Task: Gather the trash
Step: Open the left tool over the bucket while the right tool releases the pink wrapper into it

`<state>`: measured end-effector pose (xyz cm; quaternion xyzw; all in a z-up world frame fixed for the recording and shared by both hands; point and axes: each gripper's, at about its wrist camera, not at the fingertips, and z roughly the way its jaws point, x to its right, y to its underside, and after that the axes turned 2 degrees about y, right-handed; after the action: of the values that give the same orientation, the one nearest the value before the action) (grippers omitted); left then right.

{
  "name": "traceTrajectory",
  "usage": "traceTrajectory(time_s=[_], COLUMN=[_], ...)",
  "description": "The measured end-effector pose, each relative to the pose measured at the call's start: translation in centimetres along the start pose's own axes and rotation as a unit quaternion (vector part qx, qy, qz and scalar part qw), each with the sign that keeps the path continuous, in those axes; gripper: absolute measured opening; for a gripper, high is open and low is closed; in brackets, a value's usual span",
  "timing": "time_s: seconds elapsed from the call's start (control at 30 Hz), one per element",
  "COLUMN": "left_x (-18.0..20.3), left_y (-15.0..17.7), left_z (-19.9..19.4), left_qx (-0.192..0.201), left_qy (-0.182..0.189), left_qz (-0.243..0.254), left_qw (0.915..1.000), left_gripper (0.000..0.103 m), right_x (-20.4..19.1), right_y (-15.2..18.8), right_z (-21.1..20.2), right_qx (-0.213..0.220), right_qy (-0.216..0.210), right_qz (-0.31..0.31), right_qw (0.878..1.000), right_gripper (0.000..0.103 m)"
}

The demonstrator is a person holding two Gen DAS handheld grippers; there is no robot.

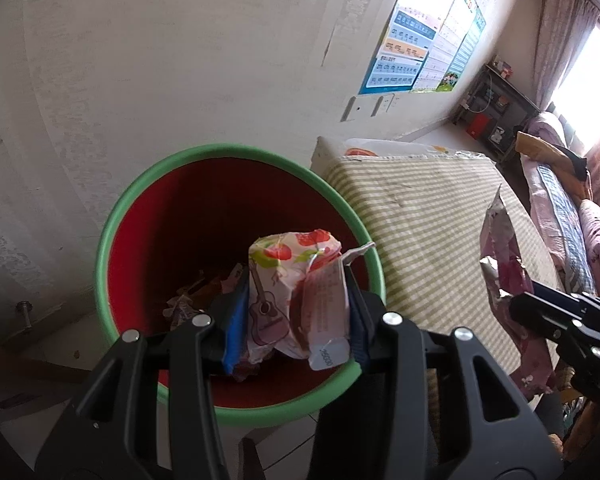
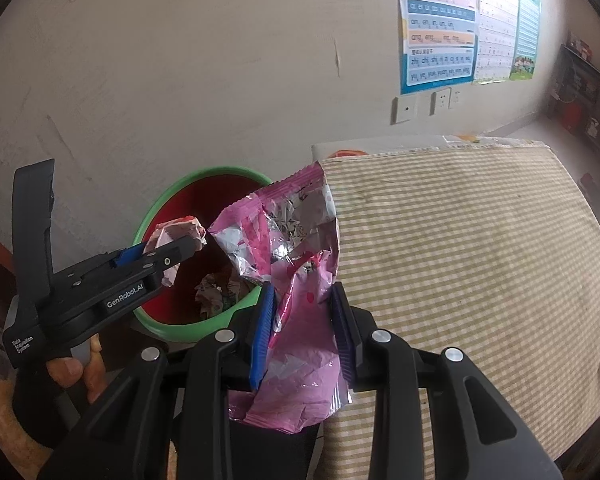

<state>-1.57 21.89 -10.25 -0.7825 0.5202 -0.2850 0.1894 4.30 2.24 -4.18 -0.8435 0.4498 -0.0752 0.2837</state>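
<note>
Two wrappers held: striped tabletop (image 2: 460, 240) beside red green-rimmed bin (image 1: 116, 232), right hand-held gripper (image 2: 304, 320) clamped on pink foil bag (image 2: 296, 248) at bin's edge, left hand-held gripper (image 1: 296, 312) clamped on strawberry-print wrapper (image 1: 284, 280) over bin.

The bin (image 1: 236, 280) at lower centre of the left wrist view is red inside with a green rim. Over it, a wrapper (image 1: 288, 292) is white with red strawberries, green leaves and a pink guitar drawing. The left hand-held gripper (image 1: 294, 312) is black with blue pads. To the right, the table (image 1: 428, 216) wears a cloth checked in pale green and cream. In the right wrist view, the foil bag (image 2: 296, 280) at centre is pink outside, crinkled silver inside. The right hand-held gripper (image 2: 304, 332) is black with blue pads. Upper right, wall charts (image 2: 440, 28) show blue, pink and orange bands on a cream wall (image 2: 180, 60).
</note>
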Motion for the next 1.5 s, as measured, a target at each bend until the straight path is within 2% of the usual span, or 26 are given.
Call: traceTrajectory(time_s=[0.67,1.5], left_x=[-3.0,-4.1], left_y=[0.5,0.6], left_z=[0.0,0.4], left_qx=[0.001,-0.006], left_qy=[-0.023,-0.034], left_qz=[-0.018,-0.027], left_qw=[0.9996,0.9991], left_gripper=[0.04,0.041], right_x=[-3.4,-5.7], right_y=[-1.9,-4.1], right_z=[2.0,3.6], right_qx=[-0.006,-0.002], right_qy=[-0.022,-0.042], right_qz=[-0.031,-0.044], right_qw=[0.999,0.998], right_gripper=[0.029,0.03])
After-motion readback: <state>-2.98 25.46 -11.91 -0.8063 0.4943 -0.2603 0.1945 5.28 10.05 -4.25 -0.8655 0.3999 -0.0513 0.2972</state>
